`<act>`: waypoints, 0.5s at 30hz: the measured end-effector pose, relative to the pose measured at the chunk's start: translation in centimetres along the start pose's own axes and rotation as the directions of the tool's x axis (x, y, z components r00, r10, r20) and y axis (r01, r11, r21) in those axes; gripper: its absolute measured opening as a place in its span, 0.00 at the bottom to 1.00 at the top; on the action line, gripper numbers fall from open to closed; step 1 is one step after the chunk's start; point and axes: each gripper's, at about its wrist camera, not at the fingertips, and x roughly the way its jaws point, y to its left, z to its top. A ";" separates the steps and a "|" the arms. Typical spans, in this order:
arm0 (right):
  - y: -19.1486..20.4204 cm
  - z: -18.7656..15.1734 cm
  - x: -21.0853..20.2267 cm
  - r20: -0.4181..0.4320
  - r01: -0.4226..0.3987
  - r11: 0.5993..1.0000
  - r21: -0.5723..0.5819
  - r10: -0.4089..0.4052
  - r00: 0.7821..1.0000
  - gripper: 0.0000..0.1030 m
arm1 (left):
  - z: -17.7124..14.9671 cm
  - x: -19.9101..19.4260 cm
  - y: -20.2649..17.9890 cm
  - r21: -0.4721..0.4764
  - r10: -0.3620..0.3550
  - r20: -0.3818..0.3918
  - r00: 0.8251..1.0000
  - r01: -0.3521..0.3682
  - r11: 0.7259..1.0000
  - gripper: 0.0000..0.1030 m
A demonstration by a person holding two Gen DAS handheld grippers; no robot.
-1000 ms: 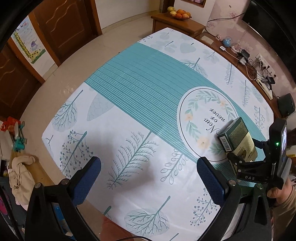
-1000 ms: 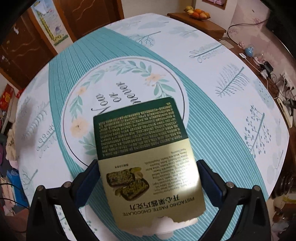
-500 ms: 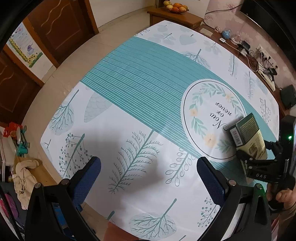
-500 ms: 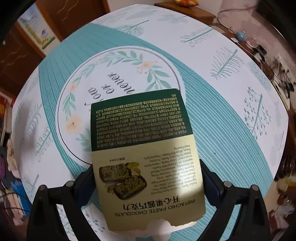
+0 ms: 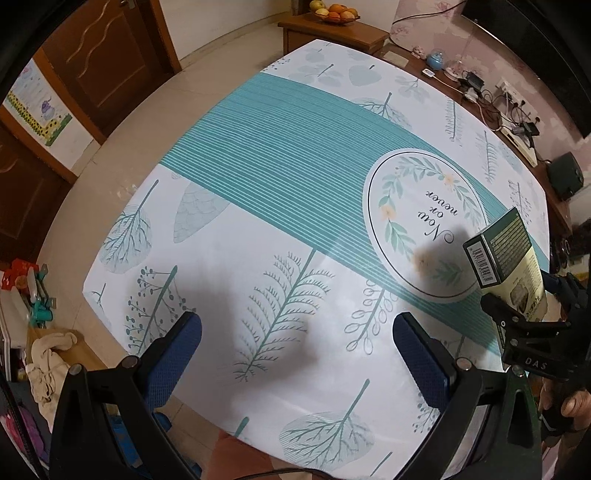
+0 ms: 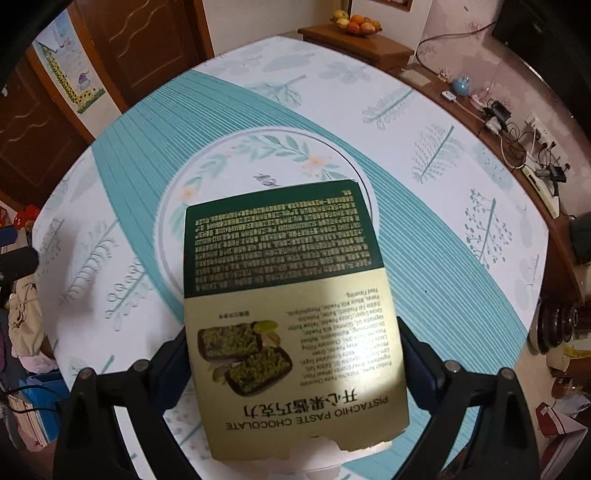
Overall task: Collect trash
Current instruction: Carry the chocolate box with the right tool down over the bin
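Note:
My right gripper is shut on a green and gold pistachio chocolate box, held flat above the table with its torn end toward the camera. The same box shows at the right edge of the left wrist view, lifted above the tablecloth, with the right gripper clamped on it. My left gripper is open and empty, with its blue fingers spread wide over the near part of the table.
The table has a white and teal leaf-print cloth with a round wreath print. A wooden sideboard with a fruit bowl stands beyond it. Cables and chargers lie on a shelf at the right. Clutter and cloth sit at the lower left.
The right gripper has lifted the box higher and drawn it back toward the table's near right edge. The left gripper has stayed open and drifted back a little.

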 end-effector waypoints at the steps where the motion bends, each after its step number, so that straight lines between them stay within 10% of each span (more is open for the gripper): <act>1: 0.6 -0.1 -0.5 0.007 0.004 1.000 0.002 -0.004 1.000 0.93 | -0.1 -0.2 0.3 0.005 -0.005 0.001 1.000 0.005 1.000 0.99; 15: 9.7 -4.2 -6.2 0.064 0.018 0.990 0.140 -0.027 0.998 0.93 | -3.0 -3.2 6.0 0.198 -0.160 0.027 0.987 0.151 0.968 0.99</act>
